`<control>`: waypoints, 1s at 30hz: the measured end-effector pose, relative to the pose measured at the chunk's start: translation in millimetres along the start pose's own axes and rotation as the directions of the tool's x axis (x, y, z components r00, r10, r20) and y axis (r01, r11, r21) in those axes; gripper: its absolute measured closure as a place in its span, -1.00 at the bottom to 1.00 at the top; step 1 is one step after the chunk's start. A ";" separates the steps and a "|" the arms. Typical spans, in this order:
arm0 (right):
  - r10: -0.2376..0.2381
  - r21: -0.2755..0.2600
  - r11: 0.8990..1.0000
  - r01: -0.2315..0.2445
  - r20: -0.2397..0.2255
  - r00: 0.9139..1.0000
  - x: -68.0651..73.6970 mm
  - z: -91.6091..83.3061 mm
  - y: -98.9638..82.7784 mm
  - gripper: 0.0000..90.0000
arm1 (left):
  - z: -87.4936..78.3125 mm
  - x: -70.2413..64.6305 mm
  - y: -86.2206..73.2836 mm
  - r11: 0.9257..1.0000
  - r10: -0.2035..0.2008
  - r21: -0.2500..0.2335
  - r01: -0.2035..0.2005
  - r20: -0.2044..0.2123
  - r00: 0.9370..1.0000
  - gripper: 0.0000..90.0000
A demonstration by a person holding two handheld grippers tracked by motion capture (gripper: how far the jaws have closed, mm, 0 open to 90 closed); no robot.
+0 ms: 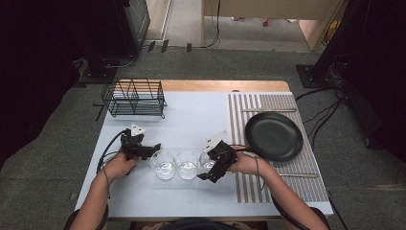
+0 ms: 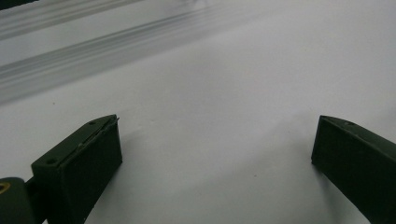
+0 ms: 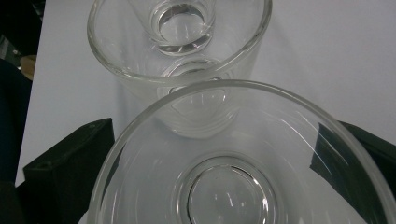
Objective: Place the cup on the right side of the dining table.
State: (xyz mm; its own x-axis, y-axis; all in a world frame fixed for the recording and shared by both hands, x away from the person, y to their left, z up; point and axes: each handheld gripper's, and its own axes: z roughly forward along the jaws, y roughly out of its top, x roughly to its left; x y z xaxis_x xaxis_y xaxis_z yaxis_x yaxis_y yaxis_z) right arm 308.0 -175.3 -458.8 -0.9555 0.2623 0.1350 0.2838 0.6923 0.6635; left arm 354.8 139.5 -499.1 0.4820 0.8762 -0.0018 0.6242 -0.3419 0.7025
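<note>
High view: three clear glasses stand upright in a row near the front edge of the white table, mouths up, long axes vertical. The right gripper sits at the row's 3 o'clock end, its jaws spread on either side of the right glass; whether they touch the wall, I cannot tell. The left gripper lies at 9 o'clock, just beside the left glass, jaws spread wide over bare table. The middle glass stands between them. The right gripper looks better placed to lift.
</note>
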 end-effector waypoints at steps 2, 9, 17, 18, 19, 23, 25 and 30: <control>-0.008 0.006 1.000 0.008 0.000 1.000 0.2 0.3 -0.6 -1.00 | 0.0 0.0 0.0 1.000 0.000 0.000 0.000 0.000 1.000 -0.97; -0.016 0.007 1.000 0.016 -0.004 1.000 -0.8 0.9 -2.8 -0.99 | 0.0 0.0 0.0 1.000 0.000 0.000 0.000 0.000 1.000 -0.97; -0.011 0.013 1.000 0.011 0.008 1.000 -0.9 1.2 -3.5 -0.87 | 0.0 0.0 0.0 1.000 0.000 0.000 0.000 0.000 1.000 -0.97; -0.011 0.013 1.000 0.011 0.008 1.000 -0.9 1.2 -3.5 -0.87 | 0.0 0.0 0.0 1.000 0.000 0.000 0.000 0.000 1.000 -0.97; -0.011 0.013 1.000 0.011 0.007 1.000 -1.2 1.3 -3.8 -0.87 | 0.0 0.0 0.0 1.000 0.000 0.000 0.000 0.000 1.000 -0.97; -0.021 0.013 1.000 0.021 0.003 1.000 -1.4 1.4 -5.0 -0.86 | 0.0 0.0 0.0 1.000 0.000 0.000 0.000 0.000 1.000 -0.97; -0.022 0.012 1.000 0.022 0.002 1.000 -1.5 1.3 -5.5 -0.86 | 0.0 0.0 0.0 1.000 0.000 0.001 0.000 0.000 1.000 -0.97; -0.015 0.021 1.000 0.015 -0.001 1.000 -2.9 1.2 -7.2 -0.80 | 0.0 0.0 0.0 1.000 0.000 0.001 0.000 0.000 1.000 -0.97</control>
State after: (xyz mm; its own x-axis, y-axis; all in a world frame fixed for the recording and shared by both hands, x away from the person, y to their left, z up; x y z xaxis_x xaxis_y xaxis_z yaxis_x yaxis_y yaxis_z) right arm 308.8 -180.2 -464.9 -0.9597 0.2511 0.1261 0.2712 0.7099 0.6500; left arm 354.8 139.5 -499.0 0.4822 0.8761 -0.0021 0.6246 -0.3421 0.7021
